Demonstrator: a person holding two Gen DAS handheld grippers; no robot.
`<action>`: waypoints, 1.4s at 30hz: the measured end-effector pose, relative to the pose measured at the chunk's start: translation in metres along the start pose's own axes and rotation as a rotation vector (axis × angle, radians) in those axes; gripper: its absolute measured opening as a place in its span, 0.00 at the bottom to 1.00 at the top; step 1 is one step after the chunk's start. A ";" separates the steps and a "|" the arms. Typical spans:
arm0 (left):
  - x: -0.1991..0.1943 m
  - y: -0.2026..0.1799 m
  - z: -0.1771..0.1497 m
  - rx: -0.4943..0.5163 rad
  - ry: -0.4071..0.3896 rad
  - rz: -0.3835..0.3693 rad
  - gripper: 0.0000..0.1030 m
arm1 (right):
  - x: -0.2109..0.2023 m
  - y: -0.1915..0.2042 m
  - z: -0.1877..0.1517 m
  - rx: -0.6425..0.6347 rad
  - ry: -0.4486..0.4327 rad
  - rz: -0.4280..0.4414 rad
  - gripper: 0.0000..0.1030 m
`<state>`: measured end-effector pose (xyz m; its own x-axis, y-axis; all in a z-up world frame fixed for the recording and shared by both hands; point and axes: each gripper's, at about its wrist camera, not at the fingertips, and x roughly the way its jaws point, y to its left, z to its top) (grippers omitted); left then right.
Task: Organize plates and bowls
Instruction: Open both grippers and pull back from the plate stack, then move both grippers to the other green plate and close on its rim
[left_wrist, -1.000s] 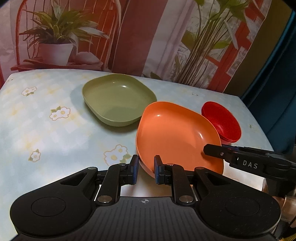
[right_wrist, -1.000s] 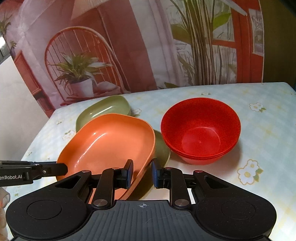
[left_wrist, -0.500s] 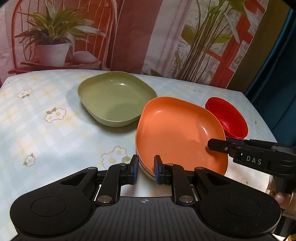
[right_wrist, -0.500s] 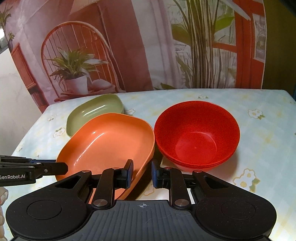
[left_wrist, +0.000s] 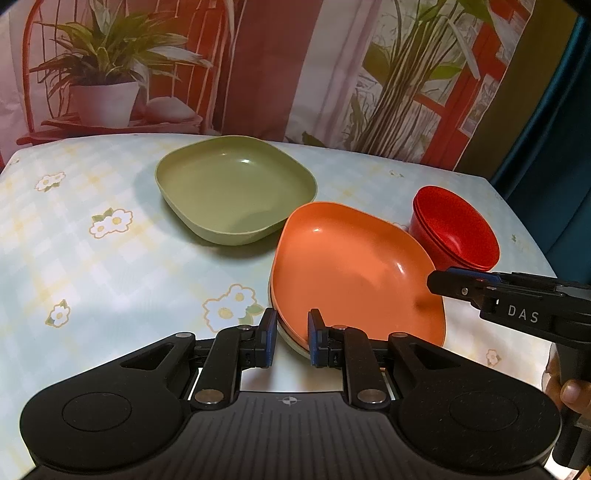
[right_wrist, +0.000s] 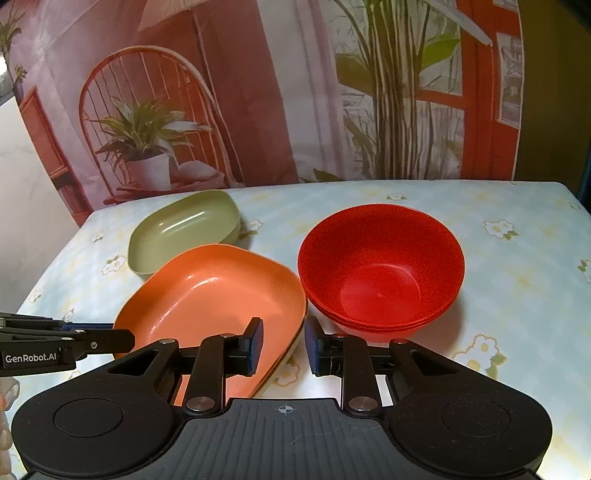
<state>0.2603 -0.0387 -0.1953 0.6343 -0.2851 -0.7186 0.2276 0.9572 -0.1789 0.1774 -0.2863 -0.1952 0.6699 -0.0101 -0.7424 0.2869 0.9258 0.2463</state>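
An orange plate (left_wrist: 351, 273) rests on a pale plate whose rim shows beneath it (left_wrist: 291, 341). My left gripper (left_wrist: 290, 336) straddles the near rim of this stack, jaws slightly apart. My right gripper (right_wrist: 282, 341) straddles the orange plate's (right_wrist: 218, 291) other rim, jaws likewise slightly apart. A green plate (left_wrist: 236, 188) sits alone farther back; it also shows in the right wrist view (right_wrist: 184, 229). Stacked red bowls (right_wrist: 380, 266) stand right of the plates, also seen in the left wrist view (left_wrist: 454, 232).
The table (left_wrist: 92, 258) has a pale floral cloth. A printed backdrop (right_wrist: 258, 92) with plants and a chair hangs behind it. A dark curtain (left_wrist: 554, 147) borders the right edge. The right gripper's finger (left_wrist: 480, 288) shows in the left wrist view.
The orange plate has come down onto the pale plate and lies flatter. Both grippers' jaws have widened slightly around its rims. Both views have drawn back a little.
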 end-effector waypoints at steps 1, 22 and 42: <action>0.001 0.000 0.000 -0.002 0.002 -0.001 0.19 | 0.000 0.000 0.000 -0.001 0.003 -0.001 0.23; -0.043 0.008 0.030 0.020 -0.126 0.033 0.40 | -0.034 0.016 0.025 -0.040 -0.078 0.027 0.23; -0.109 0.042 0.122 0.050 -0.327 0.116 0.40 | -0.044 0.047 0.118 -0.129 -0.205 0.033 0.23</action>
<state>0.2908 0.0268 -0.0427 0.8595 -0.1836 -0.4771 0.1711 0.9828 -0.0699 0.2426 -0.2870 -0.0775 0.8061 -0.0438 -0.5902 0.1817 0.9674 0.1764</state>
